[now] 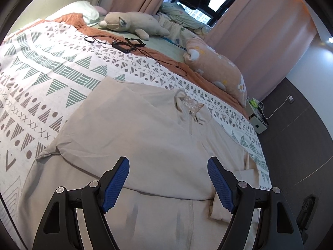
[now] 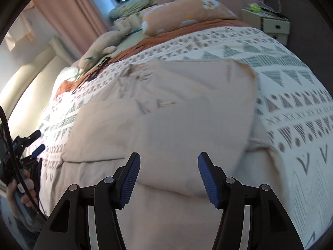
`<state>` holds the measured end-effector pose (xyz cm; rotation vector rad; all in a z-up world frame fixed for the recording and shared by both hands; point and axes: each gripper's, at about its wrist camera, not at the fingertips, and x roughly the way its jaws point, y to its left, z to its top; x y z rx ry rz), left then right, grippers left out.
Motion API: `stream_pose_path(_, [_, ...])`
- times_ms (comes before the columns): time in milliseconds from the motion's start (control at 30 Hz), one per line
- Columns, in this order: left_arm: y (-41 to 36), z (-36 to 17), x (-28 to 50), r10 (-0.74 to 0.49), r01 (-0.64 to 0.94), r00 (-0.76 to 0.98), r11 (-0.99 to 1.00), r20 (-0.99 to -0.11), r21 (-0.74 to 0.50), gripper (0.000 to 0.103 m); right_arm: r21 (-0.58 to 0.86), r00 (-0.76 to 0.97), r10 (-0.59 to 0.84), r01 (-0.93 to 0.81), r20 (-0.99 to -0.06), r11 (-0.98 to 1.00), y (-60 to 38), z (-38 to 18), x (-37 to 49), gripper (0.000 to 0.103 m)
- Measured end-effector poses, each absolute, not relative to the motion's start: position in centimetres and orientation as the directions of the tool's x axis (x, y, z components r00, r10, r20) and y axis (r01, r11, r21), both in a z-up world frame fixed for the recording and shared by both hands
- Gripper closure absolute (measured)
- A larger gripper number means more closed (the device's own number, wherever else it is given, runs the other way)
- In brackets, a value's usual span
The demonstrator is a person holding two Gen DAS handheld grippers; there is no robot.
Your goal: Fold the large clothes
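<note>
The beige jacket (image 1: pixel 145 129) is spread flat along the bed's (image 1: pixel 41 66) near edge for folding, while both released grippers, left (image 1: pixel 168 184) and right (image 2: pixel 168 179), are held empty above it.

No readable text, label or number anywhere — only woven patterns

Daylight from window (image 1: pixel 199 4), fisheye-bent dark edges, right wrist view motion-blurred

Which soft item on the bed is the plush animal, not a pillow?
The grey plush animal with ears and a snout, lying beyond the black cable; the peach cloud-print pillow is plain-shaped.
</note>
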<state>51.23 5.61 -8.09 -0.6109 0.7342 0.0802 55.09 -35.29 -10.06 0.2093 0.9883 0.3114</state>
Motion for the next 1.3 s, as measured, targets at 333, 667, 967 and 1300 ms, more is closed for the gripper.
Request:
stream_pose_path(333, [7.3,-7.4,49.0,-0.100,-0.316,0.750,0.814,-0.654,-0.487,0.025,0.417,0.440,0.374,0.000,-0.816,0.909,-41.1,-16.9,54.1,0.044])
stream_pose_path(667, [9.0,-7.4,48.4,-0.077,-0.346,0.753,0.798,-0.653,-0.493,0.025,0.319,0.557,0.362,-0.177,-0.748,0.931,-36.2,-11.4,56.3,0.099])
stream_pose_path(967, [10.4,-7.9,48.7,-0.080,-0.367,0.752,0.775,-0.655,-0.515,0.025,0.185,0.614,0.334,-0.294,-0.716,0.938,-31.2,-2.0,59.5,0.100])
stream_pose_path(1300, [12.4,-8.8,48.7,-0.057,-0.408,0.740,0.753,-0.670,-0.516,0.025,0.172,0.551,0.391,-0.407,-0.737,0.897,-22.1,-2.0,64.2,0.100])
